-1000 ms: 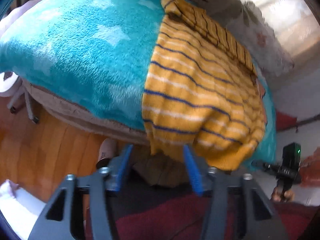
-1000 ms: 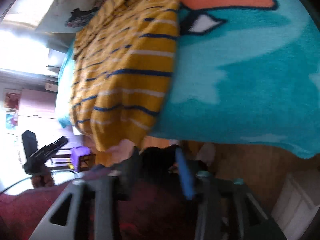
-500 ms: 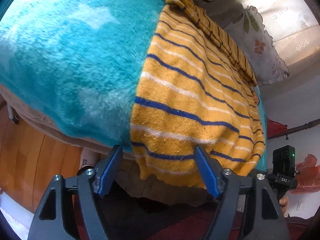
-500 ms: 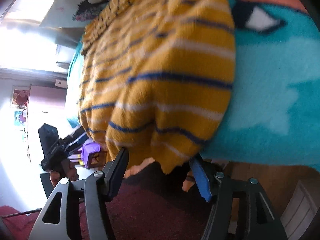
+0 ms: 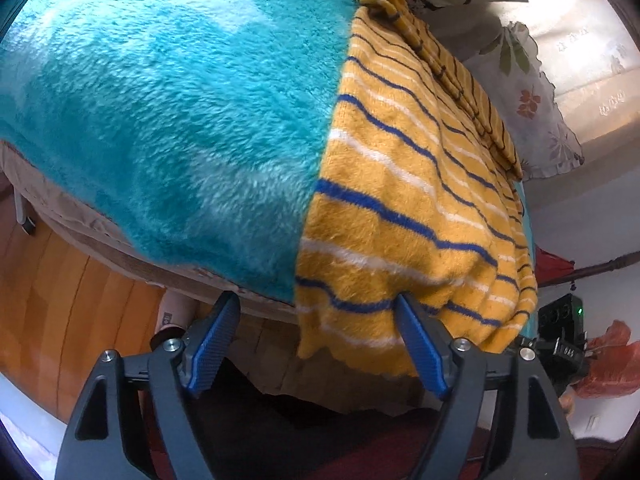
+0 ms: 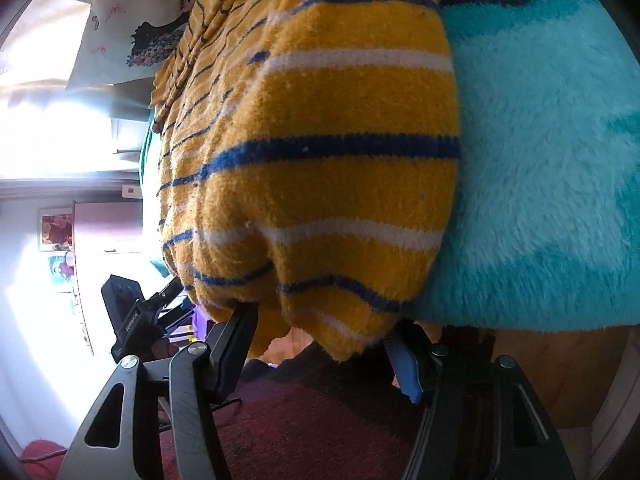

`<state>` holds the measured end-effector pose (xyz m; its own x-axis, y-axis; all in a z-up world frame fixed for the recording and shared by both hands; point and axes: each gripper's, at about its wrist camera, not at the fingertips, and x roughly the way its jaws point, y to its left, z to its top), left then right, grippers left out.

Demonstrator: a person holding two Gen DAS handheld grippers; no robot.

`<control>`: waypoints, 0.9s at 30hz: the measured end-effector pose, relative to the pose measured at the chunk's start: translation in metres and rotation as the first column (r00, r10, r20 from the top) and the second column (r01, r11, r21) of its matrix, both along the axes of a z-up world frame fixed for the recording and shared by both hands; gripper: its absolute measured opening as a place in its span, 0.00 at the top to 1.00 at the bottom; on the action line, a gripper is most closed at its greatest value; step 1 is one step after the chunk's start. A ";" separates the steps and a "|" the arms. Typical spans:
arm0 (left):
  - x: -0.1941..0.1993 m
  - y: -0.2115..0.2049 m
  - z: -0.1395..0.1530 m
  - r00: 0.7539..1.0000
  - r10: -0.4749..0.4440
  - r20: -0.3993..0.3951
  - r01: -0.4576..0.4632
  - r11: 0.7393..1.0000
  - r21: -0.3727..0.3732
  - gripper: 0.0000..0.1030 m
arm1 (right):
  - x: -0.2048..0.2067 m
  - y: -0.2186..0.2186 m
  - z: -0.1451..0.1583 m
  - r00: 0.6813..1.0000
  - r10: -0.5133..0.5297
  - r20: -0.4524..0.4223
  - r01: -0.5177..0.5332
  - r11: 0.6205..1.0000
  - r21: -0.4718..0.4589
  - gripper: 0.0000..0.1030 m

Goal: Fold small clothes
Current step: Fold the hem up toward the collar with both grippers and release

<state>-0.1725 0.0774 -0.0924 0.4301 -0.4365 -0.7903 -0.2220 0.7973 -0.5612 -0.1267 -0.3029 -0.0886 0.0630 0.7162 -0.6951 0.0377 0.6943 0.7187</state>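
A yellow knitted garment (image 5: 400, 200) with blue and white stripes lies on a fluffy turquoise blanket (image 5: 160, 100), and its hem hangs over the bed's edge. My left gripper (image 5: 316, 298) is at the hem's left corner. Its jaws are opening, and the cloth sits between them without being pinched. In the right wrist view the same garment (image 6: 320, 120) fills the middle, beside the blanket (image 6: 540, 180). My right gripper (image 6: 320, 320) stands open around the hem's right corner, and the fabric droops between its fingers.
A patterned pillow (image 5: 532, 92) lies beyond the garment at the head of the bed. Wooden floor (image 5: 60, 300) shows below the bed's edge. A person's dark red clothing (image 6: 300, 432) fills the bottom of the view. The other hand-held gripper (image 6: 132, 312) shows at the left.
Both grippers have come down and closer to the hem. Their jaws have widened, and the hem now hangs between the fingers of each.
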 end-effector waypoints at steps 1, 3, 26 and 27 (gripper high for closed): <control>0.001 -0.003 0.001 1.000 -0.009 0.006 0.009 1.000 0.012 0.23 | 0.000 0.001 0.002 1.000 0.005 0.003 -0.005 1.000 -0.008 0.35; 0.002 -0.006 0.000 0.999 -0.038 0.028 0.037 0.998 0.041 0.22 | 0.001 -0.001 0.004 1.000 0.014 0.005 -0.014 1.000 -0.021 0.35; -0.009 0.005 0.071 0.996 -0.024 0.083 0.039 0.981 -0.188 0.88 | -0.002 0.006 0.049 0.992 0.108 0.071 -0.111 0.993 0.045 0.92; -0.005 0.005 0.080 0.995 -0.021 0.096 0.039 0.982 -0.184 0.88 | -0.001 0.006 0.055 0.991 0.100 0.089 -0.105 0.993 0.054 0.92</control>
